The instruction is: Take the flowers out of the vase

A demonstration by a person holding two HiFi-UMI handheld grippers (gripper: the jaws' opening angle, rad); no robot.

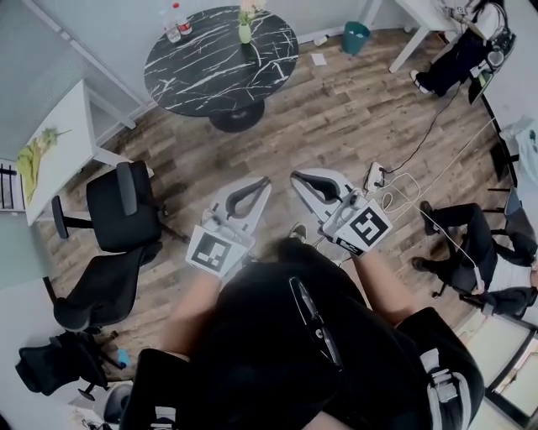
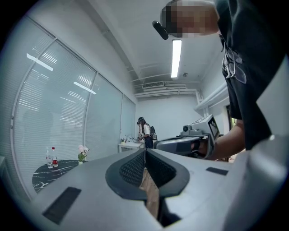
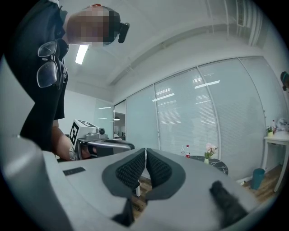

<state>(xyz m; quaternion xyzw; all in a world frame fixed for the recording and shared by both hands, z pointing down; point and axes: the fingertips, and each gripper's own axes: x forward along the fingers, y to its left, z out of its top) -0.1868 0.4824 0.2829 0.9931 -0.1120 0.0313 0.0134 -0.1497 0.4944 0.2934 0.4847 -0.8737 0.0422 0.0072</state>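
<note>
**Wood-floored office: both tongs shut and empty, flowers in the vase**

Head view: my left tongs (image 1: 262, 182) and right tongs (image 1: 296, 176) point out side by side over the plank floor (image 1: 353, 109), well apart from the round black marble table (image 1: 210, 76). The vase (image 1: 245, 34) stands near that table's far edge with the flowers (image 1: 245, 14) in it. Two bottles (image 1: 174, 28) stand by the table's left edge.

Left gripper view: my jaws are pressed together with nothing between them. The flowers (image 2: 82, 150) show far off at left, upright in the vase.

Right gripper view: my jaws are likewise together and bare. The flowers (image 3: 210, 148) stand in the vase on the table, just right of the bottles (image 3: 186, 151).
</note>
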